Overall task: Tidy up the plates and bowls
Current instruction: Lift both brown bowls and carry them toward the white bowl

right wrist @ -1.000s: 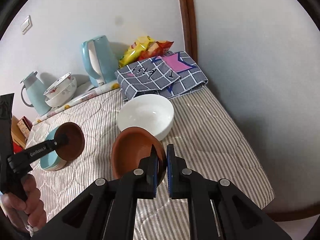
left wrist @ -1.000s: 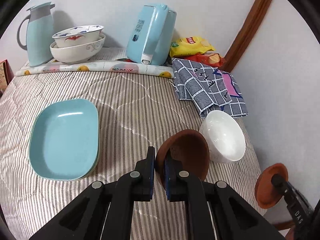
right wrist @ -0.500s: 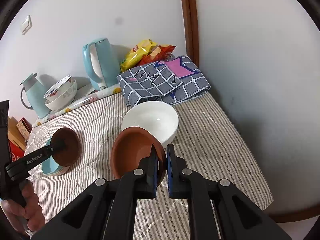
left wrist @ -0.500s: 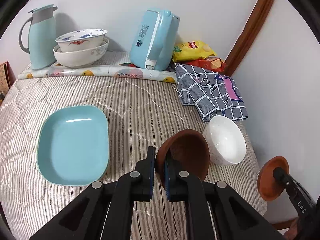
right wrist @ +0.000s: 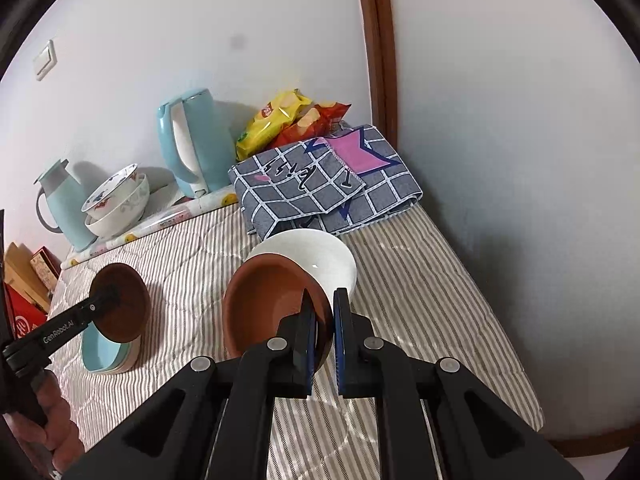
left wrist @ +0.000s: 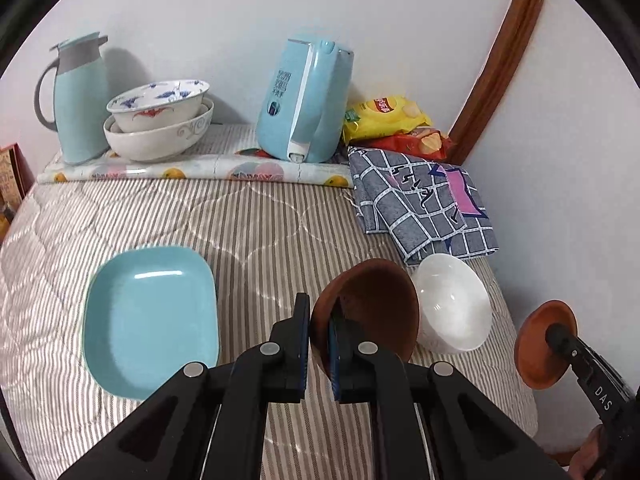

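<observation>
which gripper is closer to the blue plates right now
Left. The left gripper holds its brown bowl just above the blue plates, beside their near edge. The right gripper holds another brown bowl off by the white bowl.

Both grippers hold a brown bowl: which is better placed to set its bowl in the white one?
Probably right. The right gripper holds its brown bowl directly before the white bowl; the left gripper's sits nearer the blue plate.
</observation>
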The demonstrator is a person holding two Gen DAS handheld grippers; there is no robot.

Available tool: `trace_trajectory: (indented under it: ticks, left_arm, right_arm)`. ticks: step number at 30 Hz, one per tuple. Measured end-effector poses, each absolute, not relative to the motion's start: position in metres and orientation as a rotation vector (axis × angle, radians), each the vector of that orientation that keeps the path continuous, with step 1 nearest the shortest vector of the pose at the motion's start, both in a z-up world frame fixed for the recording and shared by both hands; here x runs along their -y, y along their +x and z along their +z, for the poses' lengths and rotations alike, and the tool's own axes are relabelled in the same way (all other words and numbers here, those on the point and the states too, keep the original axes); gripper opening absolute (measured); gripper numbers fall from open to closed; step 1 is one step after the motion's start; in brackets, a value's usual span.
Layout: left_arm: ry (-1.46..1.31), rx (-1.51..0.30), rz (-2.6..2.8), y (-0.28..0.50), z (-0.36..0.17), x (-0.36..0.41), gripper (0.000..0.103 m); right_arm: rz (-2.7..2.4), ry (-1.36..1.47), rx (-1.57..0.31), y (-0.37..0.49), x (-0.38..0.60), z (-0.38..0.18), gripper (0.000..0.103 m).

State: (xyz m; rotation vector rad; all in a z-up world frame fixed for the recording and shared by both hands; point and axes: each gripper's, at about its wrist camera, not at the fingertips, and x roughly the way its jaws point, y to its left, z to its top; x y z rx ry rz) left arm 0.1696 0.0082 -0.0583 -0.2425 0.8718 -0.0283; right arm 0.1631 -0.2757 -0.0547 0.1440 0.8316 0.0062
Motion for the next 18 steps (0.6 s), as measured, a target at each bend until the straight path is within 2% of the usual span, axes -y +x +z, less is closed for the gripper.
trace_trajectory:
  ticks: [18]
  left_arm:
    - [-0.232,-0.86,-0.081,0.219,-0.061,0.006,0.008]
  right_arm:
    - [0.018,0.148,-0.866,0.21,0.269,-0.082,0.008]
